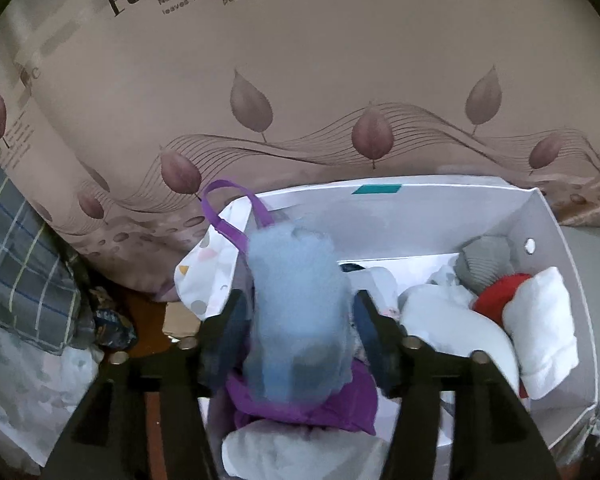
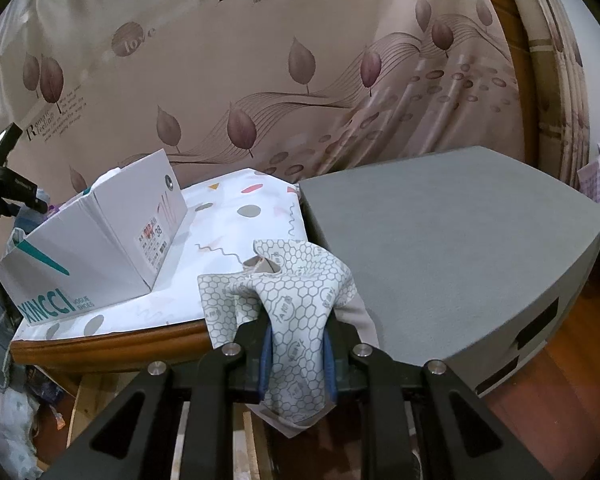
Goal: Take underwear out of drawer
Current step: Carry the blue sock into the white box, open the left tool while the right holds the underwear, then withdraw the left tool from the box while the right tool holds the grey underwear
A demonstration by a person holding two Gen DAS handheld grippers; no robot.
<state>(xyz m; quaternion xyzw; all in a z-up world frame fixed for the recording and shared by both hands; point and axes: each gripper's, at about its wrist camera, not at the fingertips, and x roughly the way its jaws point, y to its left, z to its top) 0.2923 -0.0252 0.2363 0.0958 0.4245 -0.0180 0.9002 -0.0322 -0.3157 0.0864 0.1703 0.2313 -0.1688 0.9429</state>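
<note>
Blue pads of the left gripper [image 1: 300, 328] stand apart on either side of a pale blue garment [image 1: 296, 312], without visibly pressing it; a purple piece [image 1: 300, 404] lies just below. Beyond, the white box [image 1: 556, 240] serving as drawer holds more rolled underwear. The operator should close squarely on one garment and lift straight. The right gripper [image 2: 298, 356] is clamped on a honeycomb-print garment [image 2: 300, 300], clear of the box.

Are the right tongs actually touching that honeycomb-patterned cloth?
Touching. The right wrist view shows the right tongs clamped on the honeycomb-patterned cloth, both blue pads pressing its sides.
</note>
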